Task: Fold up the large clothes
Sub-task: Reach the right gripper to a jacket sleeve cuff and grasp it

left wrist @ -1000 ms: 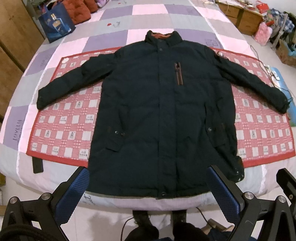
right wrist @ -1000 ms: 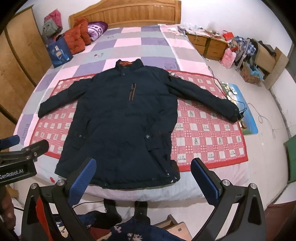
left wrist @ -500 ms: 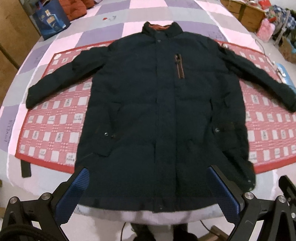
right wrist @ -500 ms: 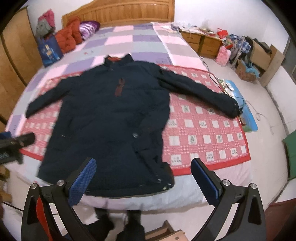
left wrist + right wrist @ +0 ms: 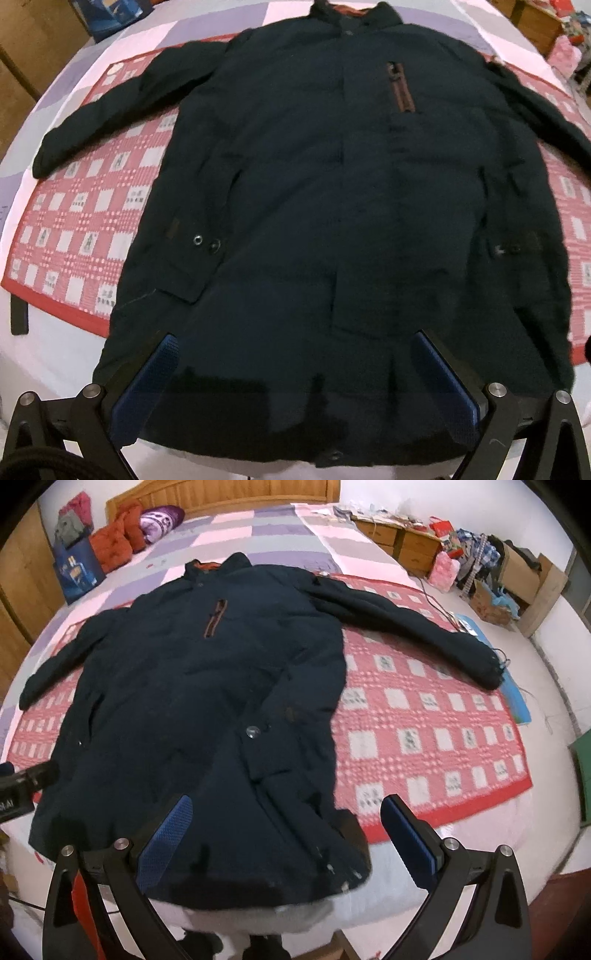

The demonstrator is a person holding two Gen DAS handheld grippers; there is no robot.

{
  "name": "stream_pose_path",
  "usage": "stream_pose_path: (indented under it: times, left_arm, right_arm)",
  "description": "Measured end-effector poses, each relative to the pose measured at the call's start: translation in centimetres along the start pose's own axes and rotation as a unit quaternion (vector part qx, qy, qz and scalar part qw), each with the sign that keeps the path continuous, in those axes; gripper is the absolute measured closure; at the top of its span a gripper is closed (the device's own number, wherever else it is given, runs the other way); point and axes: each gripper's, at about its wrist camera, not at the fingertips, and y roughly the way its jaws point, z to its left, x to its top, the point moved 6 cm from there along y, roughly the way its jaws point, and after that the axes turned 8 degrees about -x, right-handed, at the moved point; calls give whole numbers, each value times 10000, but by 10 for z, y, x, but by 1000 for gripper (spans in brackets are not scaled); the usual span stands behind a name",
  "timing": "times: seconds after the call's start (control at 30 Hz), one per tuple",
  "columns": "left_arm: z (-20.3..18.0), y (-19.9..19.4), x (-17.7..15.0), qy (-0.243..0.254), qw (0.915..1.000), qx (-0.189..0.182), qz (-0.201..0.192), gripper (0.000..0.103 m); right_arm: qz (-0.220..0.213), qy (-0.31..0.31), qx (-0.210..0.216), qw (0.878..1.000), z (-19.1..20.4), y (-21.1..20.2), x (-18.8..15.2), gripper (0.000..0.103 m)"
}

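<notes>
Red checked mat [image 5: 424, 716] underlies the spread jacket [image 5: 332, 206]; left claw [image 5: 299, 380] and right claw [image 5: 288, 834] gape apart.

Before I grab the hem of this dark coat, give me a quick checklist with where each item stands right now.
1. Coat lying flat, front up, on the red checked mat: ok.
2. Both sleeves spread out to the sides, not tucked under: ok.
3. Left gripper jaws open, over the hem: ok.
4. Right gripper jaws open, near the hem's right corner: ok.
5. Nothing lying on the coat: ok.
6. Front fully fastened: cannot tell, the fabric is dark and blurred.
</notes>
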Motion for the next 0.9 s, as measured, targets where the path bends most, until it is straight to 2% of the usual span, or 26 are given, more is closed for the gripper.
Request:
stream_pose_path:
  times: [0.13, 0.33, 0.47, 0.5, 0.57, 0.6, 0.67, 0.7, 0.77, 0.87, 0.9]
  left_arm:
    - [10, 8, -4, -4, 10000, 62, -52, 0]
    - [14, 18, -11, 43, 9999, 112, -47, 0]
    - [14, 20, -16, 61, 9999, 96, -39, 0]
    - [14, 20, -18, 86, 9999, 94, -34, 0]
    - [14, 21, -21, 136, 9999, 93, -12, 0]
    - [14, 21, -22, 163, 9998, 100, -3, 0]
    - [17, 20, -24, 198, 9997, 126, -12, 0]
    - [18, 20, -25, 201, 9997, 138, -22, 0]
    - [20, 19, -24, 190, 9997, 148, -21, 0]
    - [24, 15, -22, 160, 9998, 124, -61, 0]
    - [25, 14, -22, 153, 9998, 108, -87, 0]
  right_arm:
    - [-108, -46, -118, 9999, -6, 20, -8, 0]
    - [251, 188, 135, 9994, -31, 75, -19, 0]
    - [708, 616, 476, 9944, -40, 123, -16, 0]
    - [957, 763, 668, 9902, -39, 140, -16, 3]
    - [1222, 838, 983, 9841, -30, 155, -19, 32]
    - [1239, 821, 1089, 9829, -23, 158, -19, 56]
    - [923, 499, 772, 9915, -9, 148, -12, 71]
    - [616, 210, 493, 9967, 0, 136, -8, 76]
    - [-123, -391, -243, 9989, 21, 107, -1, 80]
    - [-558, -310, -711, 9954, 21, 76, 5, 82]
    - [-745, -327, -1036, 9913, 16, 64, 8, 82]
